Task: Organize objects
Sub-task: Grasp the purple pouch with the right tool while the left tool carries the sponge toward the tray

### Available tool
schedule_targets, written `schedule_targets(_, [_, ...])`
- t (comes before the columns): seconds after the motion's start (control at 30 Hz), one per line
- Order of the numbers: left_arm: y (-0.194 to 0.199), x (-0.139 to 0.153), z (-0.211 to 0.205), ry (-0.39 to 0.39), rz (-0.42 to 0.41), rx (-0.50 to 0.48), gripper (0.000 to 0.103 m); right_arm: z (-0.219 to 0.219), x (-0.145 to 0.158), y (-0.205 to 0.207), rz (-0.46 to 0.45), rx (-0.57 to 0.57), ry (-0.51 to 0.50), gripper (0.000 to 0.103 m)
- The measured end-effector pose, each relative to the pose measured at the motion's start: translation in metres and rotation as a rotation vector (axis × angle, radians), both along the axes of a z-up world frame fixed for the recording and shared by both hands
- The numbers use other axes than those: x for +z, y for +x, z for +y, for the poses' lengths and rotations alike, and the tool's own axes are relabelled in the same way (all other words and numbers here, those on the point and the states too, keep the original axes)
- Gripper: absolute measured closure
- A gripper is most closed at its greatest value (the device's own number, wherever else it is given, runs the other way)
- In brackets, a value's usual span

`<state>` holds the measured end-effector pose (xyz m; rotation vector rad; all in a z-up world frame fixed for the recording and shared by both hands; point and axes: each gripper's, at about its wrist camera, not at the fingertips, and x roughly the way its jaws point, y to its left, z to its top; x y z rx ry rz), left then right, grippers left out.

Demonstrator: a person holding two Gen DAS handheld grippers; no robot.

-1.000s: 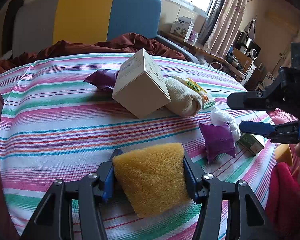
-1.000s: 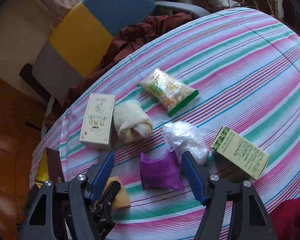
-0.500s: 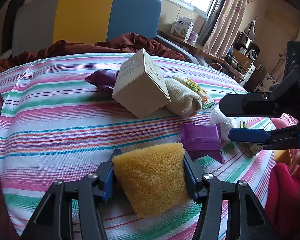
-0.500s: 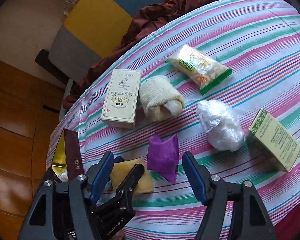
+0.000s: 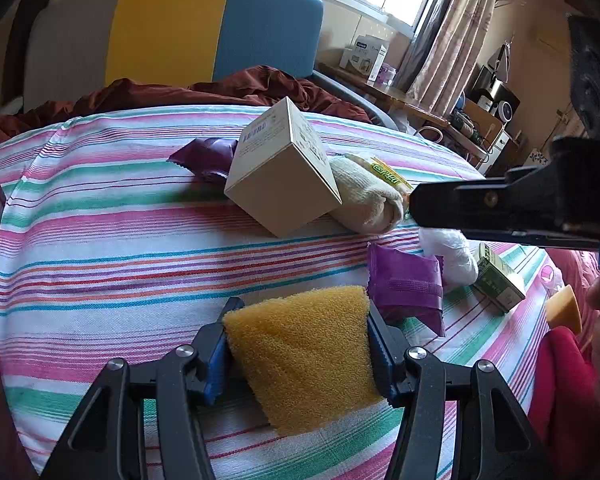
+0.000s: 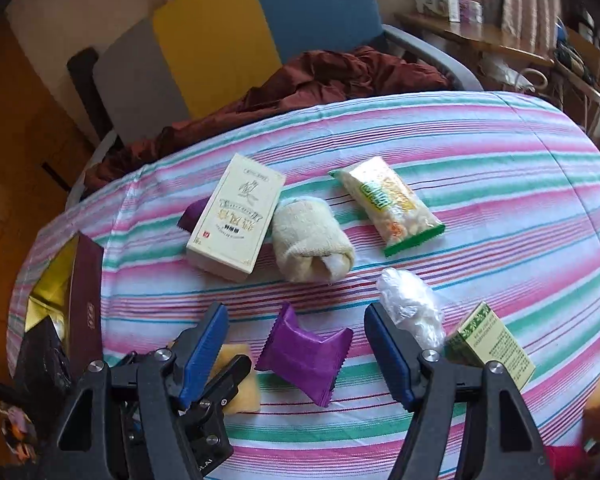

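My left gripper is shut on a yellow sponge, held low over the striped tablecloth. The sponge also shows in the right wrist view. My right gripper is open, hovering above a purple packet that lies between its fingers; the packet also shows in the left wrist view. A cream box, a rolled cream towel, a snack bag, a crumpled clear plastic bag and a green box lie around it.
A second purple packet lies behind the cream box. A maroon and gold box sits at the table's left edge. A chair with dark red cloth stands behind the table. A desk with clutter is at the back right.
My right gripper has swung left and lower over the table; the purple packet now lies further left, close beside the sponge. My left gripper has stayed still, holding the sponge.
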<state>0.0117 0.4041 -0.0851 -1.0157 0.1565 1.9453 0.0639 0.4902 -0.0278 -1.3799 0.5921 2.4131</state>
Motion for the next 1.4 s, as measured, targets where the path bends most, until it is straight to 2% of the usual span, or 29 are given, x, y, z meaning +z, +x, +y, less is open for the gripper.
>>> schedule_targets(0.1, [0.0, 0.0, 0.0, 0.002, -0.001, 0.0, 0.043, -0.013, -0.009, -0.021, -0.126, 0.135, 0.045, 0.031])
schedule_targets(0.2, [0.0, 0.0, -0.001, 0.004, -0.004, 0.0, 0.043, -0.02, -0.02, -0.028, -0.251, 0.217, 0.109, 0.032])
schedule_targets(0.33, [0.001, 0.0, -0.003, 0.006, -0.007, 0.0, 0.043, -0.026, -0.031, -0.025, -0.333, 0.287, 0.155, 0.032])
schedule_targets(0.4, [0.002, 0.0, -0.002, 0.004, -0.004, -0.002, 0.043, -0.026, -0.035, -0.023, -0.331, 0.281, 0.16, 0.036])
schedule_targets(0.53, [0.002, 0.001, -0.002, 0.005, -0.008, -0.002, 0.043, -0.026, -0.04, -0.023, -0.303, 0.266, 0.16, 0.055])
schedule_targets(0.6, [0.001, 0.0, -0.001, 0.004, -0.008, -0.002, 0.043, -0.023, -0.041, -0.019, -0.274, 0.25, 0.137, 0.058])
schedule_targets(0.7, [0.002, 0.0, -0.001, 0.006, -0.007, -0.003, 0.043, -0.01, -0.04, -0.014, -0.22, 0.187, 0.074, 0.06])
schedule_targets(0.8, [0.002, 0.0, -0.002, 0.007, -0.007, -0.003, 0.043, 0.011, -0.044, -0.008, -0.156, 0.096, -0.046, 0.061])
schedule_targets(0.83, [0.002, 0.0, -0.002, 0.006, -0.007, -0.003, 0.043, 0.016, -0.044, -0.006, -0.148, 0.08, -0.059, 0.061])
schedule_targets(1.07, [0.003, 0.001, -0.003, 0.002, -0.003, -0.002, 0.043, 0.013, -0.052, -0.012, -0.183, 0.088, -0.048, 0.061])
schedule_targets(1.4, [0.012, 0.01, -0.016, -0.033, 0.017, 0.025, 0.051, 0.016, -0.05, -0.014, -0.178, 0.086, -0.013, 0.061])
